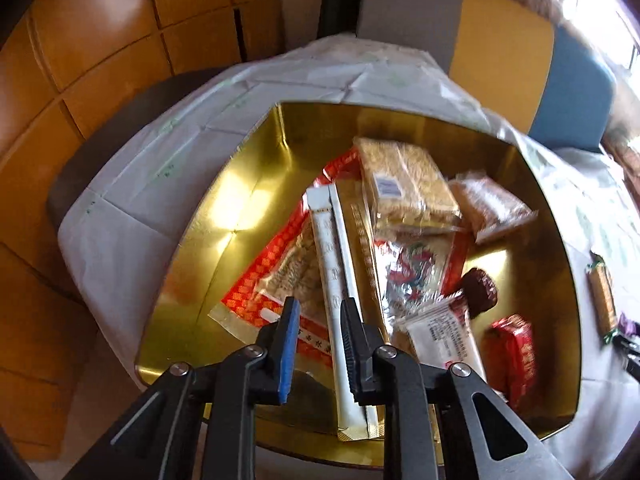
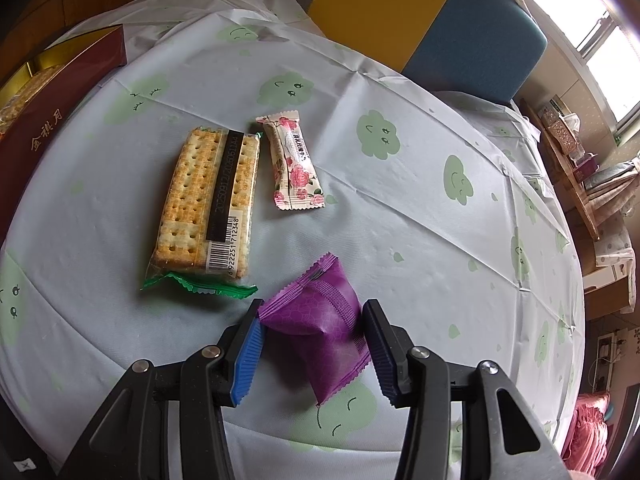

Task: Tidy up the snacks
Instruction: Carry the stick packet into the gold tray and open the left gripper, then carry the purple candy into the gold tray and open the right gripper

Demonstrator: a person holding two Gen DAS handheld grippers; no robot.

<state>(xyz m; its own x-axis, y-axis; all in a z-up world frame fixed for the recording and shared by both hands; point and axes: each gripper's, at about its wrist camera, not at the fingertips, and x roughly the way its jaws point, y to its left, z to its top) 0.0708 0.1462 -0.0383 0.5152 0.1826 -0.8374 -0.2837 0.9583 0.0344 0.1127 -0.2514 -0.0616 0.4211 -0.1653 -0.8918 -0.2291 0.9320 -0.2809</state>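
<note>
A gold-lined box (image 1: 248,216) holds several snack packs, among them a long white stick pack (image 1: 332,264). My left gripper (image 1: 320,312) hovers over the box, open and empty, its jaws either side of that stick pack. In the right wrist view a purple snack packet (image 2: 320,320) lies on the tablecloth between the jaws of my right gripper (image 2: 314,312), which is open around it. A cracker pack (image 2: 210,200) and a rose-print candy (image 2: 294,164) lie beyond. The box's red side (image 2: 48,128) shows at far left.
The round table wears a pale cloth with green cloud faces (image 2: 400,208). A yellow and blue chair (image 2: 440,28) stands behind the table. Shelves and a window (image 2: 580,140) are at right. The cracker pack also shows right of the box (image 1: 600,296).
</note>
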